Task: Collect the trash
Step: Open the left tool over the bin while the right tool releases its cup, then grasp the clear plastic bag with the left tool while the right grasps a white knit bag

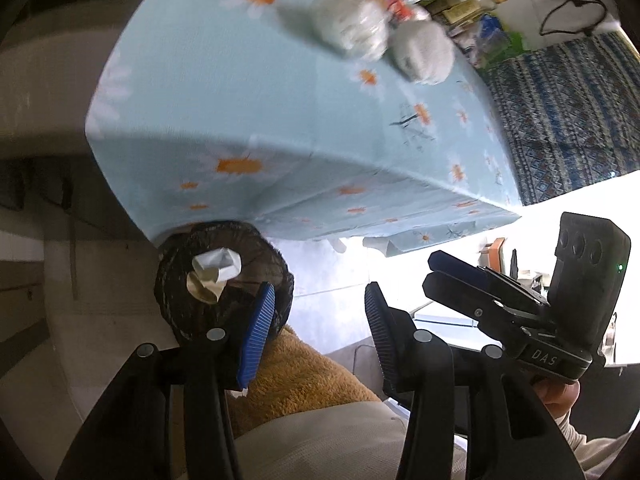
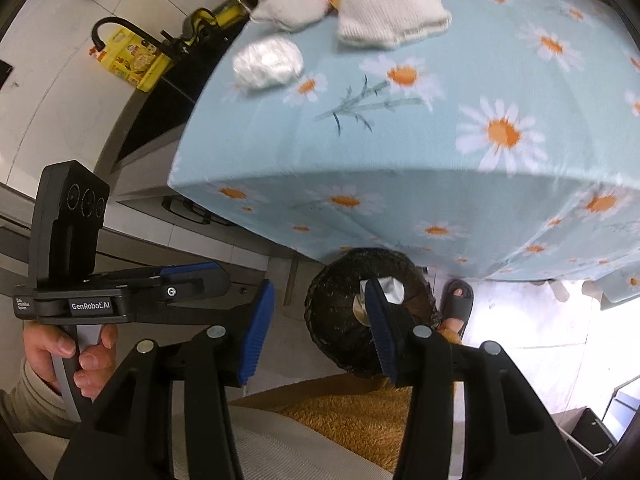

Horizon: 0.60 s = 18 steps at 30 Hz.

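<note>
- The left gripper [image 1: 320,312] is open with nothing between its blue pads; it hangs off the near edge of the table [image 1: 280,120], above the floor.
- The right gripper [image 2: 322,320] is also open and empty, held beside the left one over the same gap.
- A black-lined bin [image 1: 224,280] stands on the floor under the table's near corner, and crumpled white paper [image 1: 218,270] lies inside it.
- The daisy tablecloth [image 2: 400,208] drops straight down from the edge, just behind the bin's rim.
- Between table edge and the person's lap there is open room; an orange fleece [image 2: 352,416] covers the lap.
- More trash sits well back on the table: a white plastic wad [image 2: 268,62] near the left edge.
- White knitted cloths [image 2: 392,8] lie farther in.
- Only the right view shows a sandalled foot [image 2: 456,304] beside the bin and a yellow jug [image 2: 132,60] on the floor.
- Only the left view shows the patterned blue rug [image 1: 568,112] beyond the far side.
</note>
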Available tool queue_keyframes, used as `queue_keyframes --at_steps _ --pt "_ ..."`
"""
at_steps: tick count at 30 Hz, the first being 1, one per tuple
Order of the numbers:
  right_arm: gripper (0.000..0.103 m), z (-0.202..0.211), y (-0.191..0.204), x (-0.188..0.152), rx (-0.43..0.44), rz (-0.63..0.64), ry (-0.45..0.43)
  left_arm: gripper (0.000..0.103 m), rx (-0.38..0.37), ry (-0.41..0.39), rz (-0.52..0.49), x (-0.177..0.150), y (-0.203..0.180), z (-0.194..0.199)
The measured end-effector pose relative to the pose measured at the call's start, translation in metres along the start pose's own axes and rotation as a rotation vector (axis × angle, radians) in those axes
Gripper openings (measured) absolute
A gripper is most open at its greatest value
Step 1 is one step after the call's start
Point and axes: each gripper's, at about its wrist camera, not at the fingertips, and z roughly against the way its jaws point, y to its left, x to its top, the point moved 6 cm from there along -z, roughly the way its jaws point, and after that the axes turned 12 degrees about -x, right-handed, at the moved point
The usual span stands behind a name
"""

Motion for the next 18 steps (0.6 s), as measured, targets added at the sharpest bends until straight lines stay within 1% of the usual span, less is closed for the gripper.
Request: queue_keyframes --at_steps 8,11,14,18 --pt "0.053 0.031 0.005 0.016 -0.020 0.001 -0.082 0.045 -0.022 -0.080 -0.086 0.020 -0.032 0.032" --pt "0.057 0.044 0.011 0.020 -0.031 0.013 -0.121 0.045 -0.016 -0.101 -0.116 0.027 -0.041 0.042" --pt "0.058 0.053 0.014 0.025 -0.040 0.016 -0.149 0.045 -0.004 -0.113 -0.142 0.034 -0.045 0.049" --pt "0.063 0.061 0.013 0.035 -0.052 0.005 -0.181 0.045 0.000 -0.126 -0.162 0.045 -0.048 0.055"
